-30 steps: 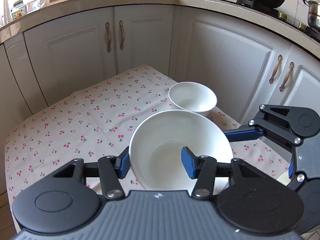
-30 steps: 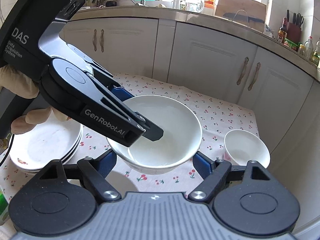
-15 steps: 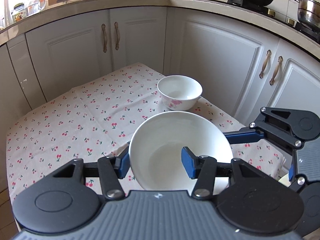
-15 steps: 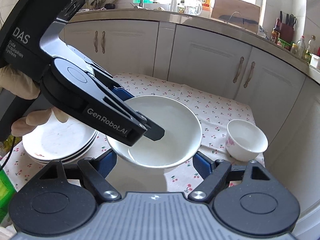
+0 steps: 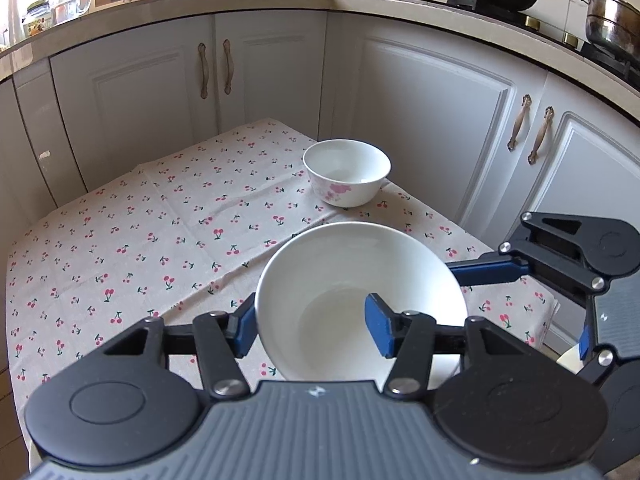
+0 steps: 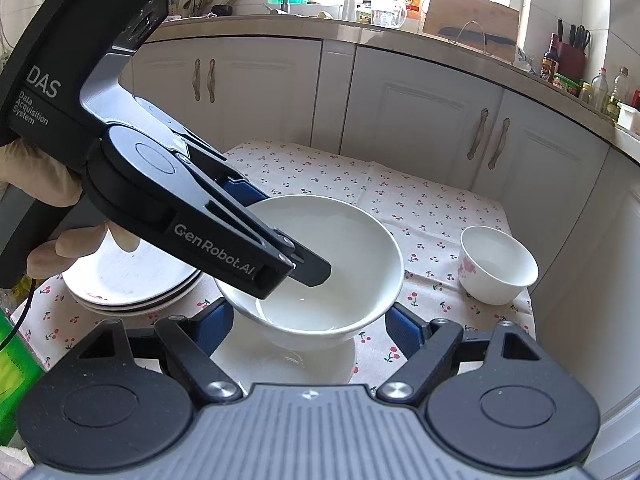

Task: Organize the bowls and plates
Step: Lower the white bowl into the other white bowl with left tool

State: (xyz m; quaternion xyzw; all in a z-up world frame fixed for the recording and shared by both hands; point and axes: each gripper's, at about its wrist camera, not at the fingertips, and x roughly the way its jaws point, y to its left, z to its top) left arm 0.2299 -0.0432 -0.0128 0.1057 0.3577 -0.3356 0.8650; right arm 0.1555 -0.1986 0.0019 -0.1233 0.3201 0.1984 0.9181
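A large white bowl point(image 5: 352, 280) hangs tilted over the cherry-print tablecloth point(image 5: 160, 240). My left gripper point(image 5: 310, 322) pinches its near wall, one pad outside and one inside; its jaws are opening, and the pads still lie on the bowl. My right gripper point(image 6: 308, 330) stands wide around the bowl's lower part. A white dish point(image 6: 288, 364) shows underneath, between the right fingers; whether those pads press on anything is hidden. A small flowered bowl point(image 5: 346, 172) stands at the far right edge. Stacked white plates point(image 6: 120, 284) lie to the left.
White cabinet doors point(image 5: 432, 132) close in the table behind and to the right. A gloved hand point(image 6: 48, 184) holds the left gripper's handle. A green box point(image 6: 12, 364) sits at the near left. The tablecloth's left half point(image 5: 100, 248) carries nothing.
Both grippers drew back together with the large bowl, so the small flowered bowl now looks farther off. More of the white dish shows under the bowl.
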